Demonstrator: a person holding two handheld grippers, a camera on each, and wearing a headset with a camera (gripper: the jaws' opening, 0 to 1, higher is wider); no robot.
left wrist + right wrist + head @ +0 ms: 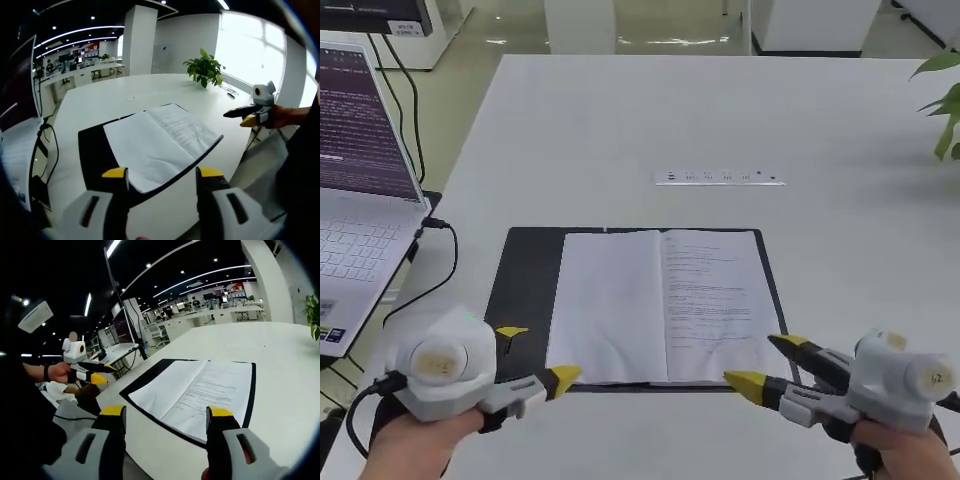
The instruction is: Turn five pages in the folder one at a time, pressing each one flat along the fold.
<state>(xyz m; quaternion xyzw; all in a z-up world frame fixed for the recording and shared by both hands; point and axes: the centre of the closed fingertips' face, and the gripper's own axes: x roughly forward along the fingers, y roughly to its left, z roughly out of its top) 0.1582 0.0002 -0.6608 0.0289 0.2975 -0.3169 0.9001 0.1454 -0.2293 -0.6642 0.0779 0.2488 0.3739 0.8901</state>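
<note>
A black folder (525,285) lies open on the white table, with a blank white page (605,305) on the left and a printed page (710,300) on the right. My left gripper (535,357) hovers open at the folder's near-left corner, its yellow tips apart with nothing between them. My right gripper (765,365) hovers open at the near-right corner, also holding nothing. From the left gripper (162,172) the folder (95,155) spreads ahead. From the right gripper (167,411) the printed page (210,390) lies just ahead.
An open laptop (350,200) stands at the table's left edge, its black cable (445,265) running past the folder. A white power strip (718,178) lies beyond the folder. A green plant (945,110) stands at the far right.
</note>
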